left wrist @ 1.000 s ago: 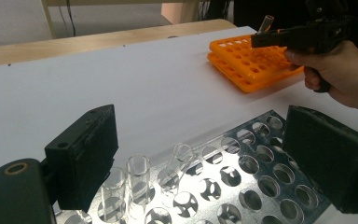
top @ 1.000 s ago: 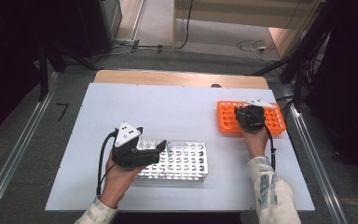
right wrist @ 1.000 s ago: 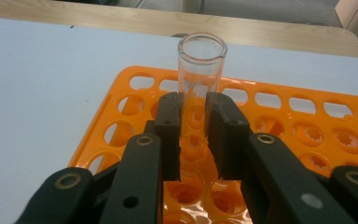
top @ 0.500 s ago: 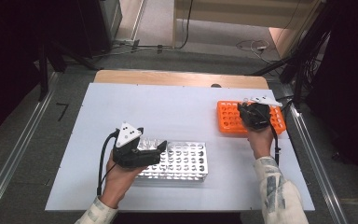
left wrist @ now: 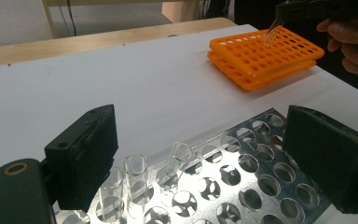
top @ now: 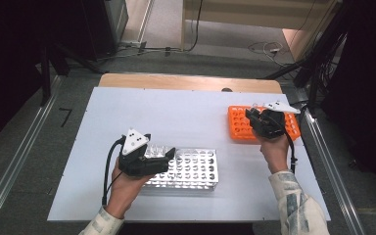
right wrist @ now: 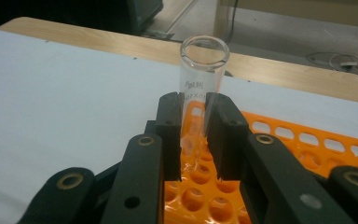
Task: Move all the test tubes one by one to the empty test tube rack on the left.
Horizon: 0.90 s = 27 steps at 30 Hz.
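While the right gripper (right wrist: 196,140) hangs over the orange plastic tube rack (top: 240,128), its two black jaws are closed on a clear glass test tube (right wrist: 201,79). Tube sits upright between the jaws, open mouth above them, lower end reaching down toward the rack's holes below. Whether that end is already inside a hole cannot be told. Faint lettering shows on the glass just above the jaw tips.

Left gripper (left wrist: 200,154): jaws spread wide and holding nothing, poised over the perforated silver metal rack (left wrist: 261,186). Three more clear glass tubes (left wrist: 136,182) stand in that rack's holes between and just ahead of the spread jaws, one leaning, none touched by either pad.

Handling notes, judged: tube is light, rigid, smooth and brittle. Thin glass will slip under a loose pinch and crack under a hard one or a knock against a hole's edge. Best hold is on the straight wall a little below the rim, pads flat on opposite sides, as the right jaws have it now. That keeps the axis vertical, leaving the rounded bottom free to find a hole. Squeeze should stay moderate, and any lowering kept plumb.

White tabletop (top: 176,117) lies under both racks, which are well apart.
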Each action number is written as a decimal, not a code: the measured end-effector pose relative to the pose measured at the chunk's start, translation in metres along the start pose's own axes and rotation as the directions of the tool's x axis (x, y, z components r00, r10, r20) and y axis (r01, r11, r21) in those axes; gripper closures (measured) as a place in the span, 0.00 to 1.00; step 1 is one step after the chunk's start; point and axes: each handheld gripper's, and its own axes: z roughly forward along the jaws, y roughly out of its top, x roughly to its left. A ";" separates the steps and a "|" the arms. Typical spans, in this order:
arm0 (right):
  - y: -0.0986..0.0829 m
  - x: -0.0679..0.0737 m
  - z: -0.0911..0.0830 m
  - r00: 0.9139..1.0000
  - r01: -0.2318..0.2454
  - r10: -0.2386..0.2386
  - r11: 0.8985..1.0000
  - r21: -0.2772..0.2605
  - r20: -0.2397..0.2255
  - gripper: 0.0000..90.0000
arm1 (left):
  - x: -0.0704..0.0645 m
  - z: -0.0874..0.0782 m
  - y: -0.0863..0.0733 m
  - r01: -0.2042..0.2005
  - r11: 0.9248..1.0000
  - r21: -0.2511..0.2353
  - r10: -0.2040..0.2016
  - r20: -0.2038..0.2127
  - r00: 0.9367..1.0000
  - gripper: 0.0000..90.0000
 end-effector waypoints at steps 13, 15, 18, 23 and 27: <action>0.003 0.042 -0.024 0.989 0.074 -0.077 0.997 -0.026 -0.125 0.81 | -0.001 0.000 0.000 0.002 1.000 -0.003 -0.002 0.001 1.000 0.11; 0.002 0.047 -0.025 0.986 0.087 -0.090 0.996 -0.026 -0.143 0.81 | -0.001 -0.001 0.000 0.002 1.000 -0.005 -0.002 0.000 1.000 0.11; 0.000 0.056 -0.028 0.981 0.106 -0.108 0.994 -0.023 -0.164 0.81 | -0.001 -0.001 0.000 0.002 1.000 -0.006 -0.002 0.000 1.000 0.11; -0.001 0.067 -0.031 0.973 0.118 -0.121 0.993 -0.027 -0.195 0.81 | -0.001 -0.001 0.000 0.001 1.000 -0.006 -0.001 0.000 1.000 0.11; -0.001 0.076 -0.034 0.966 0.132 -0.135 0.991 -0.030 -0.221 0.81 | -0.001 -0.001 0.000 0.002 1.000 -0.006 -0.002 0.001 1.000 0.11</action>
